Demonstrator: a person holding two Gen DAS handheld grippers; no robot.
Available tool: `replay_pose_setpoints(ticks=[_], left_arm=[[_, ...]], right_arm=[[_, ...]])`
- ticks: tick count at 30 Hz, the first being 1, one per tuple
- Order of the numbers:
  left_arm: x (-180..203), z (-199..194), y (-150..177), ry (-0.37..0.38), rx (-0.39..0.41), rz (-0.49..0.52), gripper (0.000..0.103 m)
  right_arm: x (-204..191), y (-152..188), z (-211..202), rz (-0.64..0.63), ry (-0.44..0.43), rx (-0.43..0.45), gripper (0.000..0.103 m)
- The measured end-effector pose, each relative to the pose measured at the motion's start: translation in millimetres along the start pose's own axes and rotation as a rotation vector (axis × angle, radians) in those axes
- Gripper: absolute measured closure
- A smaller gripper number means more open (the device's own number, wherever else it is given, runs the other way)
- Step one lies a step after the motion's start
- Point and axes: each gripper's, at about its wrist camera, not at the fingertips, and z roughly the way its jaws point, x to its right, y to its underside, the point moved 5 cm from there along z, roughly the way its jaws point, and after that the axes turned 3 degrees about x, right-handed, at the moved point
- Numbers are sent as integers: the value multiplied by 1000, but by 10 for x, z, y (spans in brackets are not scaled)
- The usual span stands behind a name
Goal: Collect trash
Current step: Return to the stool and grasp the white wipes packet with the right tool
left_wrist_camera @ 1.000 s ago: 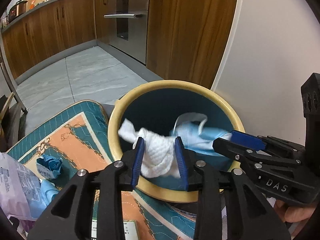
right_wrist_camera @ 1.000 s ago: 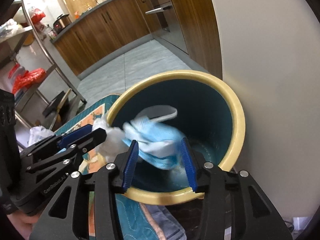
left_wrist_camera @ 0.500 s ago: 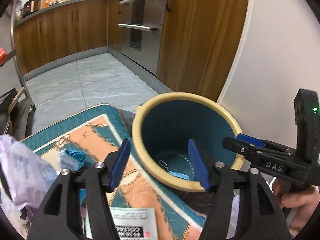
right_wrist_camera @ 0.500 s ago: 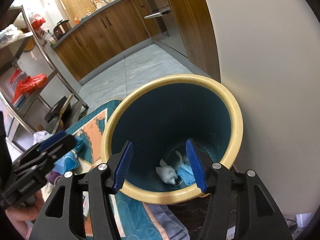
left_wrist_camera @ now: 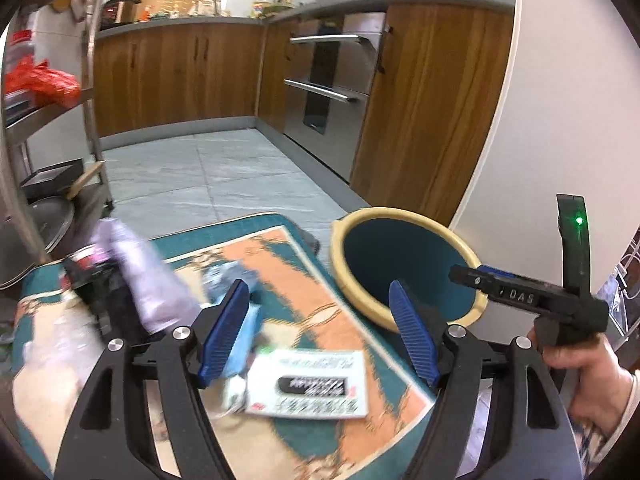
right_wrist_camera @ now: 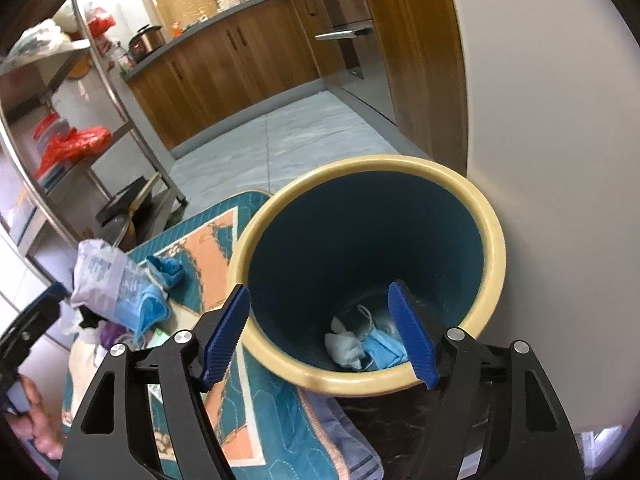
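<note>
The teal bin with a cream rim (right_wrist_camera: 492,216) stands by the wall. At its bottom lie a white tissue (right_wrist_camera: 346,346) and a blue face mask (right_wrist_camera: 382,350). My right gripper (right_wrist_camera: 318,286) hangs over the bin's mouth, jaws opening, nothing between them. My left gripper (left_wrist_camera: 317,286) is left of the bin (left_wrist_camera: 400,216), over the patterned mat (left_wrist_camera: 280,252); its jaws are opening too and hold nothing. Below it lie a white printed packet (left_wrist_camera: 308,384), a blue crumpled scrap (left_wrist_camera: 224,276) and a purple plastic bag (left_wrist_camera: 144,280), all blurred.
A hand (left_wrist_camera: 580,364) holds the right gripper (left_wrist_camera: 464,274) at the bin's right side. The left gripper (right_wrist_camera: 40,308) shows at the left edge. A metal shelf rack (right_wrist_camera: 120,120) stands left, wooden kitchen cabinets (left_wrist_camera: 180,80) behind, and a white wall (right_wrist_camera: 560,120) to the right.
Both grippers opened and let go: the tissue and the mask dropped to the bin's bottom. The left gripper swung left, away from the bin and over the mat. The right one barely moved.
</note>
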Motion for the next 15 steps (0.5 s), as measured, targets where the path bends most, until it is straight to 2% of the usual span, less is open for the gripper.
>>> replay_pose_setpoints(ticks=[9,15], left_arm=[[-703,-499,367,-111,-41,-39,29],[-1117,-690,500,-175,-43,-71,26]], right_arm=[[-187,44,8,-51,-10,-16,28],[-467,85,-19,-116,-44,-19,28]])
